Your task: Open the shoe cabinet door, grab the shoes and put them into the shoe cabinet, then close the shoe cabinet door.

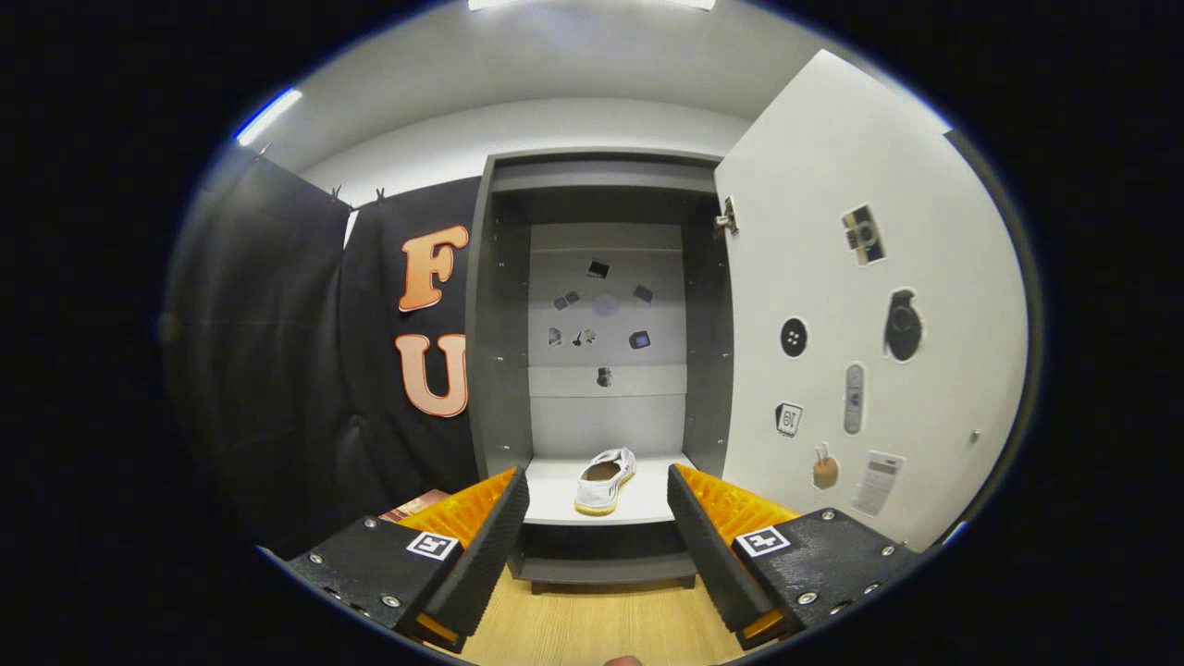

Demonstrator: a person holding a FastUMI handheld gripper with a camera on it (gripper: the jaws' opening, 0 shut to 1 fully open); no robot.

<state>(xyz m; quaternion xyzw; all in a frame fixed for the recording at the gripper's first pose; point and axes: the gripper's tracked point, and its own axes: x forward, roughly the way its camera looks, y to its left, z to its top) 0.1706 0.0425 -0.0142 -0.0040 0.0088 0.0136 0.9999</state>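
While the tongs [598,532] point straight at the shoe cabinet [601,370], their two fingers [481,546] stand wide apart with nothing between them and nothing touched; they grip no object. Through the gap between the fingers, beyond their tips, a single shoe [605,481] rests on the bottom shelf [555,495] of the cabinet. The shoe is pale, white or off-white, low-cut, with a light sole and a darker inside lining visible at its opening. Its heel faces the tongs and its toe points toward the back panel, turned slightly to the right. It sits upright on its sole, roughly in the middle of the shelf, apart from both side walls.

The cabinet has dark grey sides and a lighter back panel carrying several small stickers [601,305]. Its door [860,333] is swung fully open on the right side, hinged at the cabinet's right edge, with its pale inner face turned toward the tongs and dotted with more stickers. A metal hinge [726,220] shows near the door's upper corner. Below the cabinet and under the fingers lies a light wooden floor [592,620]. Black cloth [305,370] hangs just left of the cabinet.
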